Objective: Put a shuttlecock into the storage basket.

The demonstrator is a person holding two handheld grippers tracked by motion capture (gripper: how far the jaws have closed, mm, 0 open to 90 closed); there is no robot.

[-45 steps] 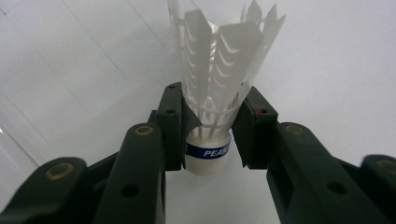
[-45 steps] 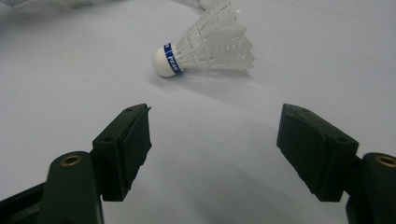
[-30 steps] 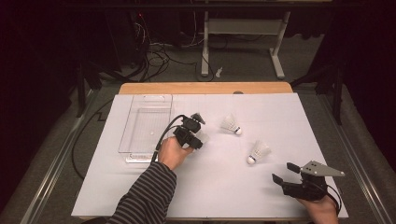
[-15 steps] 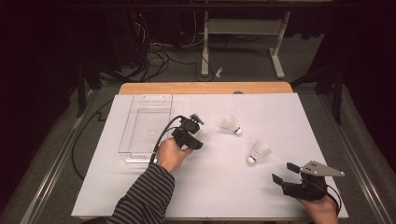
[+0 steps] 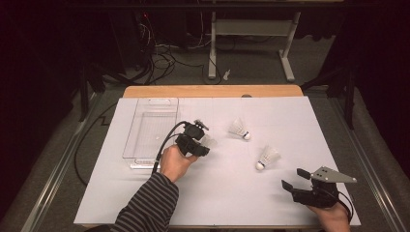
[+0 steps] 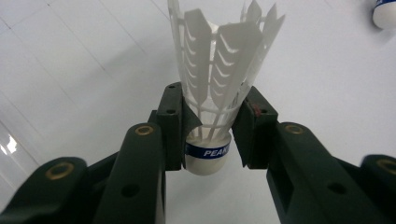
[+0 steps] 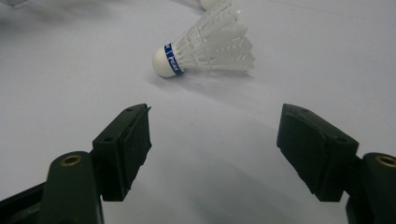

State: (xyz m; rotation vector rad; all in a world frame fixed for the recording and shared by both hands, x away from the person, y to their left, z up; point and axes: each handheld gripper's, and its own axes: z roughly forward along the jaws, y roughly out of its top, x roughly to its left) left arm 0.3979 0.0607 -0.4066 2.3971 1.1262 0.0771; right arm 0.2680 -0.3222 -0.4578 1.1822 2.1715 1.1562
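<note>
Btwn left gripper [image 6: 208, 135] fingers [image 6: 173, 123]: shuttlecock [image 6: 219, 70], clamped.

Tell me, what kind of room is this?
Probably a lab or workshop set up for recording. A table covered in white paper holds shuttlecocks and a clear bin, and cables lie on the floor beyond, by a desk frame.
</note>
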